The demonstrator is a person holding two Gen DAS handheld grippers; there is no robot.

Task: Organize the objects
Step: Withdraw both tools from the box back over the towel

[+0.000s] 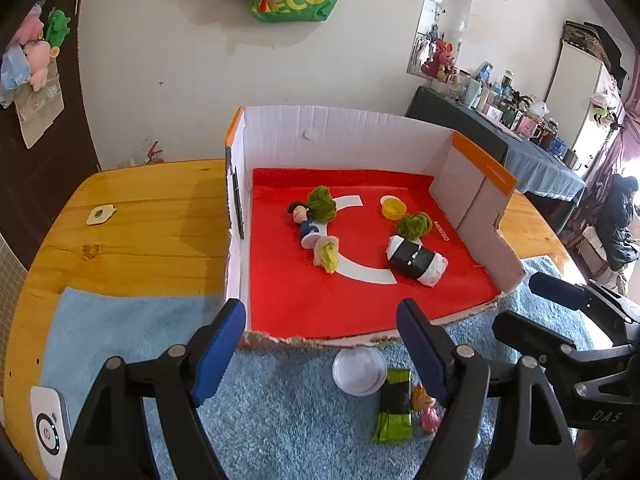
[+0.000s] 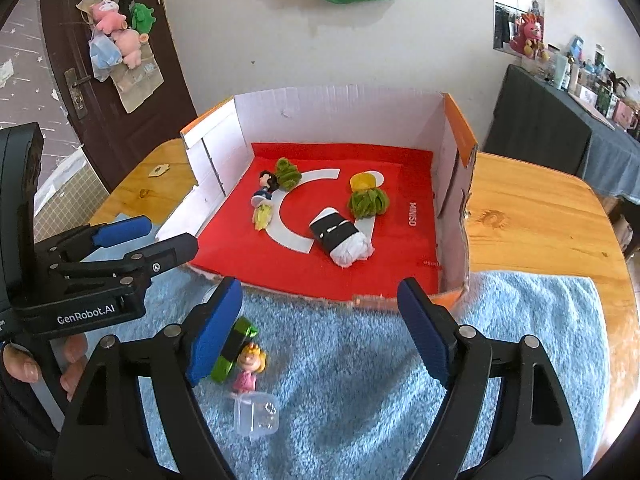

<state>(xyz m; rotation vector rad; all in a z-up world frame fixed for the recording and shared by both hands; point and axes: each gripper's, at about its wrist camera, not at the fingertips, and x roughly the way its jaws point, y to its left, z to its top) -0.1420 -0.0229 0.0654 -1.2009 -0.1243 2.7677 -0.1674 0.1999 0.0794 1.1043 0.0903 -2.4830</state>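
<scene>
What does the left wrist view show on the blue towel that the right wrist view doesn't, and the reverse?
Only the left wrist view shows the round white lid in full and a white device at the towel's left edge. Only the right wrist view shows the clear plastic container. Both show the green packet beside the pink figurine on the blue towel, the box with its red liner, and both grippers open and empty.

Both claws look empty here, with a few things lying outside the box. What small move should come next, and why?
Probably lower the open right claw onto the small pink-dressed blonde figurine on the blue fluffy towel. It lies outside the white cardboard box with the red liner, beside the green-and-black wrapped packet and the clear plastic lid, nearest that claw.
</scene>
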